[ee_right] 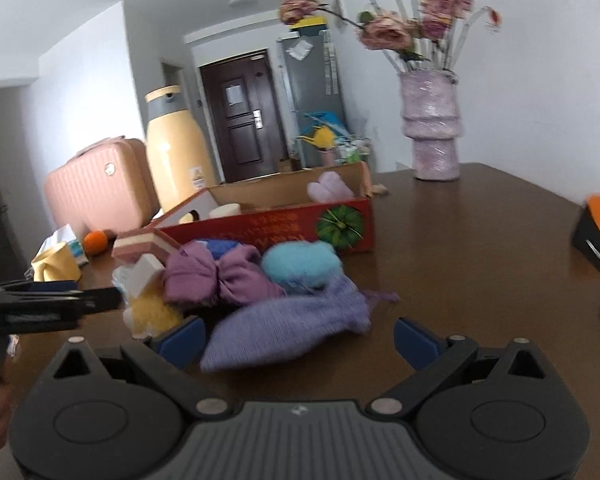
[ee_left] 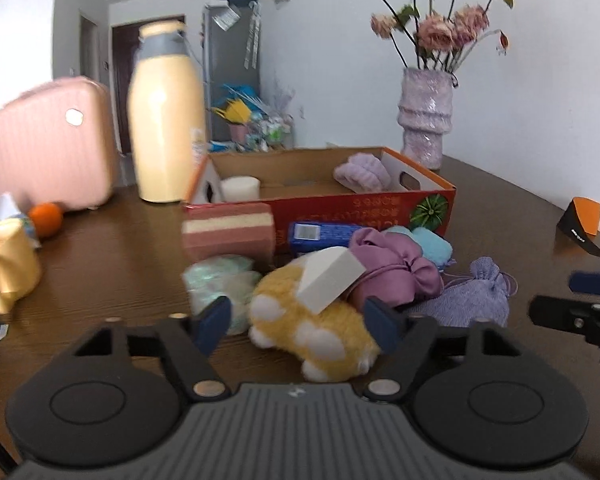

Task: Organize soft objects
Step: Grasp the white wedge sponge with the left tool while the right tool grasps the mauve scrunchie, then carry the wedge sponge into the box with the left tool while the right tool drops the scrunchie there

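Standing on dark wooden table (ee_left: 120, 248) | white walls | vase (ee_left: 423, 118)

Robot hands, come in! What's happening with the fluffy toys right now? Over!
Left gripper open around yellow plush. Right gripper open at lilac knit pouch. White sponge block rests on the plush. Box behind pile, path clear.

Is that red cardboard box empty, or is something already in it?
Not empty. The box holds a lilac fluffy item at one end and a white roll at the other.
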`<state>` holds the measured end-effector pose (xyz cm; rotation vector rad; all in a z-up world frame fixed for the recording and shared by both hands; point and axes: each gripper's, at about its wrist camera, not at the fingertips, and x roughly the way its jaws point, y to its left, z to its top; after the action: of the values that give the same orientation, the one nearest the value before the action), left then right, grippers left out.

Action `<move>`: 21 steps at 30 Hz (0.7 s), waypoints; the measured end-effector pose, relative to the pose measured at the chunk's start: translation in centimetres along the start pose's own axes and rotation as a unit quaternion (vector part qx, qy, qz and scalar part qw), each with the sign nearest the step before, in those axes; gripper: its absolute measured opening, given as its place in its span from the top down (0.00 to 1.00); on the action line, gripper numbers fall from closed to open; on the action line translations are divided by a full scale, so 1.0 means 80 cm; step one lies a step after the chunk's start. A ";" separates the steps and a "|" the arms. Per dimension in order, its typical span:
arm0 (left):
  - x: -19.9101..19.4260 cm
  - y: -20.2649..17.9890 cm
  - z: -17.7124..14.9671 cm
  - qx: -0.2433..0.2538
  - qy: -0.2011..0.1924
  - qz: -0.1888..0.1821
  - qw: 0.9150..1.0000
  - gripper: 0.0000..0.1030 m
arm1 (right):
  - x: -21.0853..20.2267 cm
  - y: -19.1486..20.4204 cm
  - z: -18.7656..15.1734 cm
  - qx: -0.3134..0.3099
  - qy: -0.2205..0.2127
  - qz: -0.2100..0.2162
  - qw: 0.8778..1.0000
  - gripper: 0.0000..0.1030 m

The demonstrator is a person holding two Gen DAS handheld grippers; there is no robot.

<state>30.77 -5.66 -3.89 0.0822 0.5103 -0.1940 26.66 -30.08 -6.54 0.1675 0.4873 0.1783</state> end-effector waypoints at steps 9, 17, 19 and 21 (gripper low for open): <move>0.057 -0.008 0.017 0.010 0.015 -0.031 0.999 0.68 | 0.069 0.037 0.040 -0.097 0.027 0.052 0.994 0.10; 0.049 0.029 0.023 -0.037 0.012 -0.063 0.997 0.81 | 0.142 0.076 0.057 -0.194 0.086 0.090 0.973 0.20; 0.048 0.036 0.025 -0.045 0.009 -0.056 0.997 0.81 | 0.155 0.082 0.059 -0.206 0.095 0.090 0.970 0.19; 0.047 0.043 0.026 -0.054 0.008 -0.055 0.997 0.81 | 0.168 0.083 0.061 -0.200 0.111 0.095 0.969 0.20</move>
<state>35.71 -3.15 -3.85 -0.0498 0.5404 -0.2723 39.79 -21.38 -7.01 -0.2035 0.6471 0.4821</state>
